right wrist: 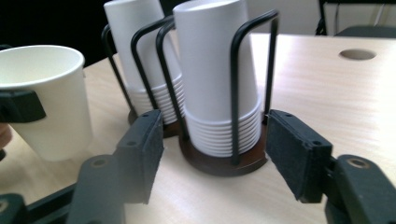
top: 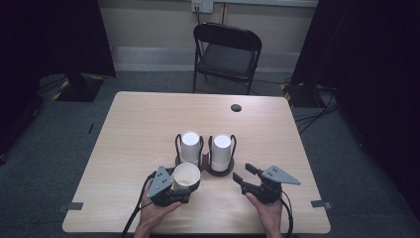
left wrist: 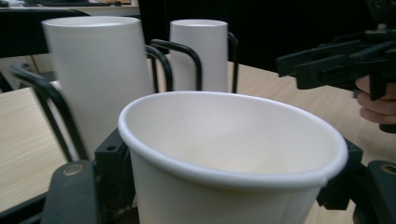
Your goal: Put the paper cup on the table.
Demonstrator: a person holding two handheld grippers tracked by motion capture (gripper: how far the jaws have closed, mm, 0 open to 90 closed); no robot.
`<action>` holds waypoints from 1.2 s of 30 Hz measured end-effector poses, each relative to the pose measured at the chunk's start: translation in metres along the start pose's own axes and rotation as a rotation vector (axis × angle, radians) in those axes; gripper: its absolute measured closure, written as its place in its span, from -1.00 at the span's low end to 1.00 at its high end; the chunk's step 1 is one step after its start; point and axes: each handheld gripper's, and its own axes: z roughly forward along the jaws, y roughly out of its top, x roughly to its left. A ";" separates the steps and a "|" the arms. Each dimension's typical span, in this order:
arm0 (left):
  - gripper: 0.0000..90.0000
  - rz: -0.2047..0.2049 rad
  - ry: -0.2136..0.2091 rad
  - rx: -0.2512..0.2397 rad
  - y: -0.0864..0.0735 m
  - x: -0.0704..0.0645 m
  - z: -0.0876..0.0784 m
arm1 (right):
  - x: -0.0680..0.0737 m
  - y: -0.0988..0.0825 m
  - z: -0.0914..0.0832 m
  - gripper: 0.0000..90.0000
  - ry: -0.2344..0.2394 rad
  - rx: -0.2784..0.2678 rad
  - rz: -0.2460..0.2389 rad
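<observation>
Wooden rectangular table [top: 148,129] carries two black wire holders [top: 219,168] of stacked upturned white paper cups [top: 222,148]. One loose white paper cup [top: 185,176] is already out, pinched upright in the left gripper [top: 171,191] near the holders; the right gripper [top: 246,173] stands spread and empty, so setting the cup down appears to remain.

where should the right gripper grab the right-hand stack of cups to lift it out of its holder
Grip the right-hand cup stack high on its smooth upper wall, coming down from above with one jaw on each side. The wire holder has upright loops that bar a low side approach, and the stacked rims at the bottom sit inside them. The right gripper stands open and would likely fit.
</observation>
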 end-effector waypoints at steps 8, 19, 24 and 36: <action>-0.45 0.004 0.061 -0.015 0.004 0.021 -0.011 | -0.010 -0.010 -0.002 -0.39 -0.080 -0.011 0.014; -0.45 -0.020 0.152 -0.045 0.007 0.045 -0.022 | -0.019 -0.019 -0.003 -0.70 -0.189 -0.025 0.023; -0.46 -0.030 0.207 -0.054 0.008 0.056 -0.025 | -0.018 -0.026 -0.003 -0.70 -0.248 -0.034 0.021; -0.46 -0.072 0.324 -0.064 0.007 0.084 -0.027 | -0.011 -0.035 0.004 -0.70 -0.374 -0.086 -0.012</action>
